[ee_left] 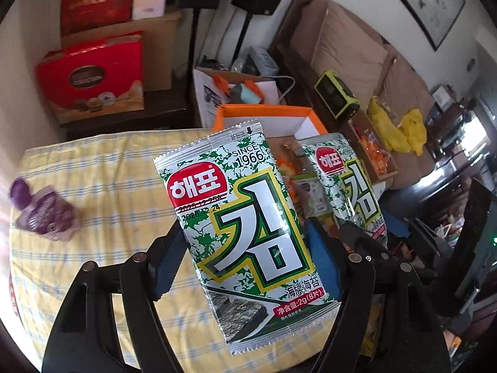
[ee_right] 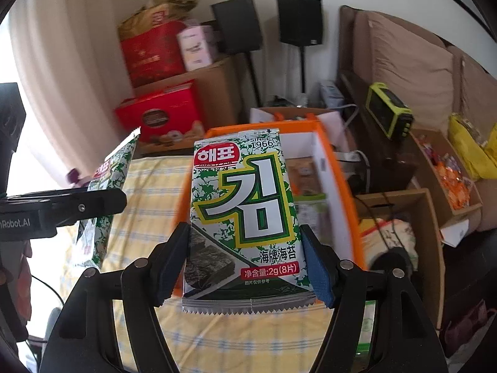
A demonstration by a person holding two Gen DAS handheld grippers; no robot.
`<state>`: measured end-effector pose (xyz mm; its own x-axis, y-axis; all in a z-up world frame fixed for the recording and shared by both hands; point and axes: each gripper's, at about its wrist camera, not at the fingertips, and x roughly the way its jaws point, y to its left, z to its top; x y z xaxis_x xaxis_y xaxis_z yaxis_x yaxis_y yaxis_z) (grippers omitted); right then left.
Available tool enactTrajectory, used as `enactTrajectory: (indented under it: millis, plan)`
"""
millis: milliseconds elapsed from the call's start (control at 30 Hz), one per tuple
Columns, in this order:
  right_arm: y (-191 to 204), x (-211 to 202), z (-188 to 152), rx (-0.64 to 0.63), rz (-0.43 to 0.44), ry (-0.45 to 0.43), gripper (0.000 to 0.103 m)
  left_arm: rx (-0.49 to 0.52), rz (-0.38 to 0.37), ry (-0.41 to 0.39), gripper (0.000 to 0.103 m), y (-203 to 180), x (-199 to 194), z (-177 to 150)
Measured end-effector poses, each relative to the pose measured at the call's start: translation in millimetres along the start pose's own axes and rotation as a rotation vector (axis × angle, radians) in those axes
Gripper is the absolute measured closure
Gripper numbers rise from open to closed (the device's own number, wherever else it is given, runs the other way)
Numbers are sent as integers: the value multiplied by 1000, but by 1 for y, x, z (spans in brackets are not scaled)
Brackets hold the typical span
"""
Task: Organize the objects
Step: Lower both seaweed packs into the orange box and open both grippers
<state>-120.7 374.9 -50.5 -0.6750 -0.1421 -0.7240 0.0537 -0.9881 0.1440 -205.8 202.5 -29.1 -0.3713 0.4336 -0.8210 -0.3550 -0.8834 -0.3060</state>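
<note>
Each gripper holds a green-and-white seaweed snack packet. In the left wrist view, my left gripper (ee_left: pixel 245 245) is shut on one packet (ee_left: pixel 245 217), its blue pads pressing both sides, above the yellow checked tablecloth (ee_left: pixel 102 171). In the right wrist view, my right gripper (ee_right: pixel 245 248) is shut on the second packet (ee_right: pixel 245 205), in front of the open orange box (ee_right: pixel 338 186). The left gripper's packet (ee_right: pixel 105 186) hangs further left in that view. The orange box (ee_left: pixel 264 112) holds several snack items. A purple pouch (ee_left: pixel 46 214) lies on the cloth at the left.
Red gift boxes (ee_left: pixel 93 74) and cardboard cartons stand behind the table, with two black speakers (ee_right: pixel 298 21) on stands. A brown sofa (ee_right: pixel 410 62) at the right bears a green-edged device (ee_right: pixel 388 112), yellow bags (ee_left: pixel 397 127) and a carton of orange snacks (ee_right: pixel 450 183).
</note>
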Motion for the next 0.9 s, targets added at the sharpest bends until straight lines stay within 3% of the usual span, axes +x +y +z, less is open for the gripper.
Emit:
enactTrajectory:
  millis: [433, 567, 733, 900]
  plan:
    - [-40, 43, -2, 10, -70, 25, 29, 46, 27, 79, 30, -44, 71, 17]
    - [-47, 51, -5, 12, -59, 22, 25, 54, 24, 105, 25, -47, 85, 17]
    - [-45, 46, -4, 16, -61, 15, 22, 27, -4, 118, 23, -43, 84, 18]
    - [-44, 25, 3, 38, -48, -25, 20, 18, -8, 83, 19, -38, 66, 20]
